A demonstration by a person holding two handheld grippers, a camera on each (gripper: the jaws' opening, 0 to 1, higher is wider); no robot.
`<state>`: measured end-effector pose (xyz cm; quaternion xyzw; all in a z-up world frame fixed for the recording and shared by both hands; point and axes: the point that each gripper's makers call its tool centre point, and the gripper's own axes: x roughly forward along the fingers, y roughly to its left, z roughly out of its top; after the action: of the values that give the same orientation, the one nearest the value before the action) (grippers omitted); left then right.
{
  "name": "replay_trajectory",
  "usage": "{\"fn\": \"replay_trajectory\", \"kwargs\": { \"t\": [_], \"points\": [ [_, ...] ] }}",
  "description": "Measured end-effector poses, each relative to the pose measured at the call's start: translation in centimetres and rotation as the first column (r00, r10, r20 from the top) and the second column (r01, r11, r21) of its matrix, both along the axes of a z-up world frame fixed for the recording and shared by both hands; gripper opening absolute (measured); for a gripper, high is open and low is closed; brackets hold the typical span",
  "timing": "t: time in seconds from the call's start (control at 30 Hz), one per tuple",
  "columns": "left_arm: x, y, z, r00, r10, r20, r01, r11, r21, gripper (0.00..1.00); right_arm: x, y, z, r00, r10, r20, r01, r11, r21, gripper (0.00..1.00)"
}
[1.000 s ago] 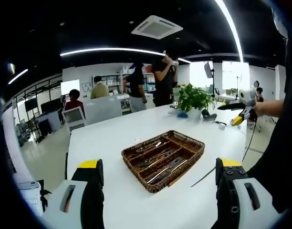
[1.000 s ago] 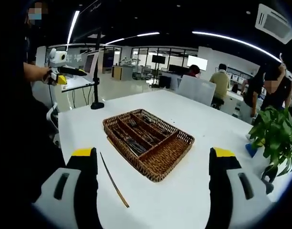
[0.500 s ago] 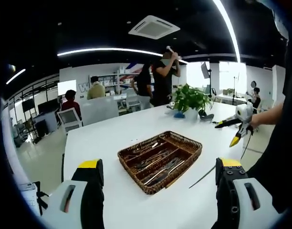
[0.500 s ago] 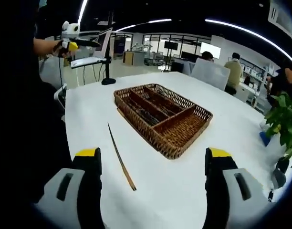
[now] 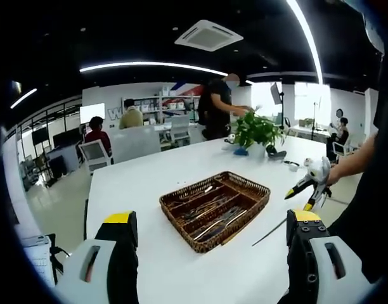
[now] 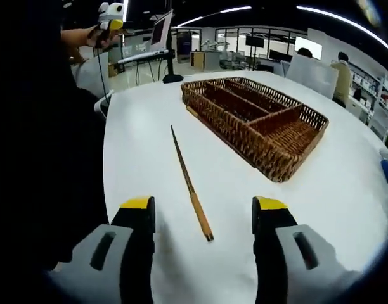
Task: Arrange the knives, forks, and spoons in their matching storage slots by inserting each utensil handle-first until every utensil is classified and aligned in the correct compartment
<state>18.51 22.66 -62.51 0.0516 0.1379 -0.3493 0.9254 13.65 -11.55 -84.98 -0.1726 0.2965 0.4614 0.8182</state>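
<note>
A brown wicker tray [image 5: 181, 223] with divided slots sits mid-table, several metal utensils lying in its long slots. Right of it, a knife [image 5: 270, 232] lies on the white table. My left gripper [image 5: 212, 218] hangs open, well short of the tray and holding nothing. The right gripper [image 5: 311, 183] comes in from the right, low over the table beside the knife. In the right gripper view the knife [image 6: 191, 187], with its dark blade and tan handle, points handle-first between the open jaws of my right gripper [image 6: 204, 204]. The tray [image 6: 289, 158] lies beyond it. The left gripper [image 6: 110, 12] shows at top left.
A potted plant [image 5: 257, 130] and small items stand at the table's far end. People stand and sit beyond the table, with chairs [image 5: 96, 152] at its far side. A laptop on a stand [image 6: 159, 38] is past the table edge [image 6: 108, 126].
My right gripper has dropped and moved in toward the knife, whose handle now lies between its jaws. The left gripper has barely moved. A person in the background shifted.
</note>
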Motion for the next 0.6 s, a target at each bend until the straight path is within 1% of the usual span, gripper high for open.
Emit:
{"fn": "replay_trajectory", "kwargs": {
  "t": [0.07, 0.13, 0.2, 0.23, 0.3, 0.37, 0.5, 0.53, 0.6],
  "points": [
    [-0.1, 0.1, 0.0, 1.0, 0.002, -0.001, -0.002, 1.0, 0.002, 1.0, -0.1, -0.3, -0.5, 1.0, 0.004, 0.002, -0.004, 1.0, -0.027, 0.54],
    [-0.1, 0.2, 0.0, 1.0, 0.005, 0.002, -0.005, 1.0, 0.004, 1.0, 0.1, -0.4, -0.4, 1.0, -0.012, -0.007, 0.012, 1.0, -0.017, 0.53],
    [-0.3, 0.5, 0.0, 1.0, 0.01, -0.001, -0.01, 1.0, 0.004, 1.0, 0.1, -0.1, -0.3, 1.0, -0.006, 0.002, 0.006, 1.0, -0.017, 0.5],
    [-0.3, 0.5, -0.1, 1.0, 0.011, -0.001, -0.011, 1.0, 0.006, 1.0, 0.1, -0.1, -0.3, 1.0, -0.004, 0.001, 0.004, 1.0, -0.02, 0.44],
    [-0.3, 0.9, -0.2, 1.0, 0.021, -0.002, -0.021, 1.0, 0.008, 1.0, 0.0, 0.4, -0.8, 0.999, 0.031, -0.01, -0.031, 0.998, -0.059, 0.32],
    [-0.3, 0.9, -0.2, 1.0, 0.024, -0.005, -0.024, 1.0, 0.003, 1.0, 0.1, 1.0, -0.8, 0.999, 0.047, -0.006, -0.048, 0.997, -0.058, 0.3],
    [-0.2, 0.8, -0.2, 1.0, 0.024, -0.003, -0.024, 1.0, 0.0, 1.0, 0.1, 0.9, -2.1, 0.997, 0.074, -0.029, -0.077, 0.99, -0.117, 0.2],
    [-0.2, 0.8, -0.2, 1.0, 0.024, -0.003, -0.024, 1.0, 0.0, 1.0, 0.4, 1.3, -1.6, 0.997, 0.075, -0.005, -0.075, 0.993, -0.086, 0.19],
    [-0.3, 0.8, -0.3, 1.0, 0.024, -0.005, -0.024, 1.0, 0.001, 1.0, 0.4, 1.0, -1.7, 0.998, 0.063, -0.009, -0.064, 0.993, -0.102, 0.19]
  ]
}}
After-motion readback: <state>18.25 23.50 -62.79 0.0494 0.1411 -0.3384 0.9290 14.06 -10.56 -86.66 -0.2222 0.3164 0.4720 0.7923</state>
